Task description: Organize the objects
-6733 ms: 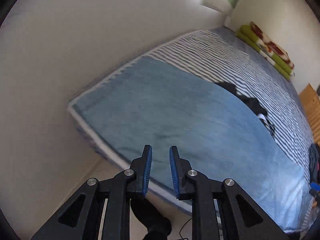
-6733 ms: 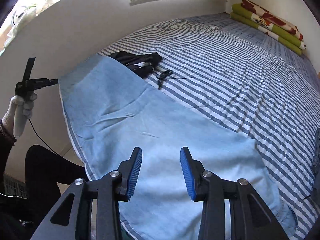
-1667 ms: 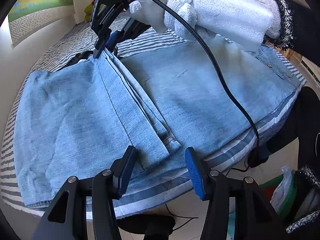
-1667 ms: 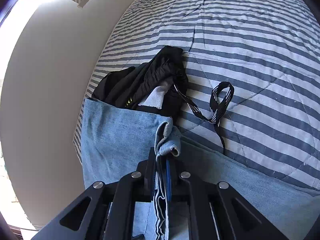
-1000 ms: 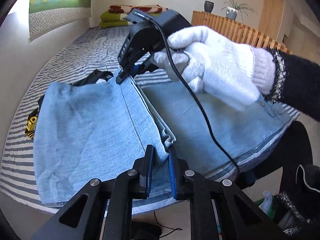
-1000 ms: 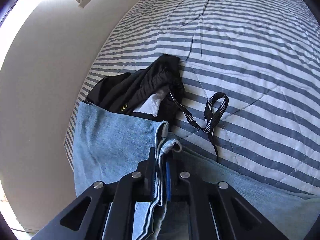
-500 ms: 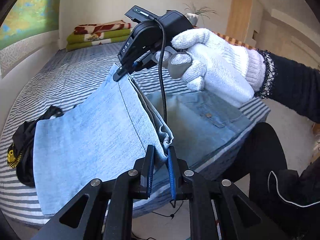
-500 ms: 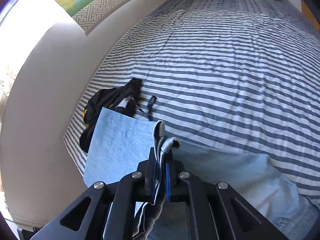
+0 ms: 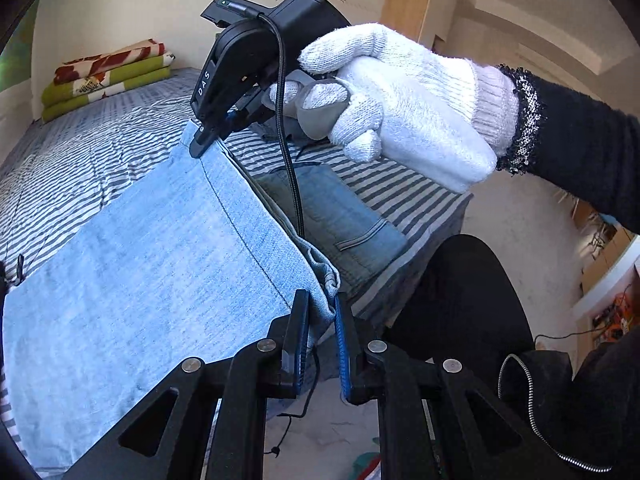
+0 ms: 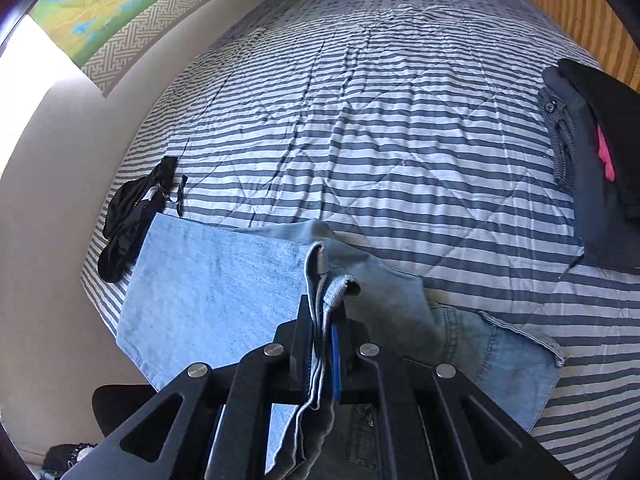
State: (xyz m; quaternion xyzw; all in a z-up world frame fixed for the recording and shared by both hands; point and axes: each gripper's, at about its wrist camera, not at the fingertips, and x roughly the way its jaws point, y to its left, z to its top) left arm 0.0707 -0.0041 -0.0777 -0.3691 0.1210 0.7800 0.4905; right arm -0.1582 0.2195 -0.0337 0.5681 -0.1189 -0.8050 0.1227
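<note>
Both grippers, left (image 9: 320, 316) and right (image 10: 322, 330), are pinching the jeans' (image 9: 160, 280) folded edge; denim is hanging soft, heavyish, best held at hems.

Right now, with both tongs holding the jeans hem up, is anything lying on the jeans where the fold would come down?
Nothing visible does. The jeans are pinched by the right tongs and left tongs. The waist part lies bare. The black garment sits beyond the far edge; the dark clothes pile lies well apart.
</note>
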